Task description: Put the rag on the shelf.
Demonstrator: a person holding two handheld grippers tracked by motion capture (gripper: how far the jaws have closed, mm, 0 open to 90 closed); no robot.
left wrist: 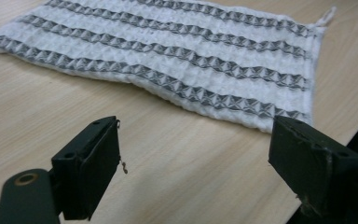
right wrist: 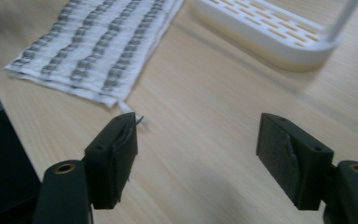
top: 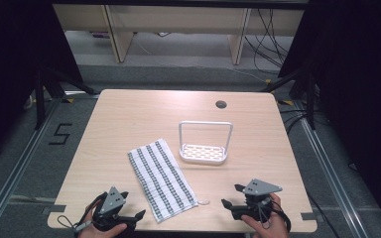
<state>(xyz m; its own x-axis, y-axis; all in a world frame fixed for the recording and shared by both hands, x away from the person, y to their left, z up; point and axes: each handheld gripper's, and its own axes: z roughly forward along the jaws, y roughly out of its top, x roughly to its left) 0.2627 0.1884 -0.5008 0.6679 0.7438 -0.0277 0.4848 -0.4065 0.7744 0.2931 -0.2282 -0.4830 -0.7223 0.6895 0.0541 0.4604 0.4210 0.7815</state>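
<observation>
Both pairs of black jaws stand wide apart with nothing between them. The left gripper (top: 140,215) sits at the near left edge of the light wooden table (top: 129,114), held by a hand (top: 104,232) coming in from the bottom. The right gripper (top: 232,196) sits at the near right edge, also held by a hand (top: 265,225), its jaws aimed left and away toward the middle of the table.

Between the two grippers lies a white waffle-weave cloth with dark grey patterned stripes (top: 161,178), spread flat. Its long axis runs diagonally, from the far left near the table's centre to the near right by the front edge, and the stripes follow that length. A small white loop (top: 204,202) sticks out at its near right corner.

Just beyond the cloth's far end stands a white plastic slotted tray with a tall hoop handle (top: 204,153), near the cloth but apart from it.
</observation>
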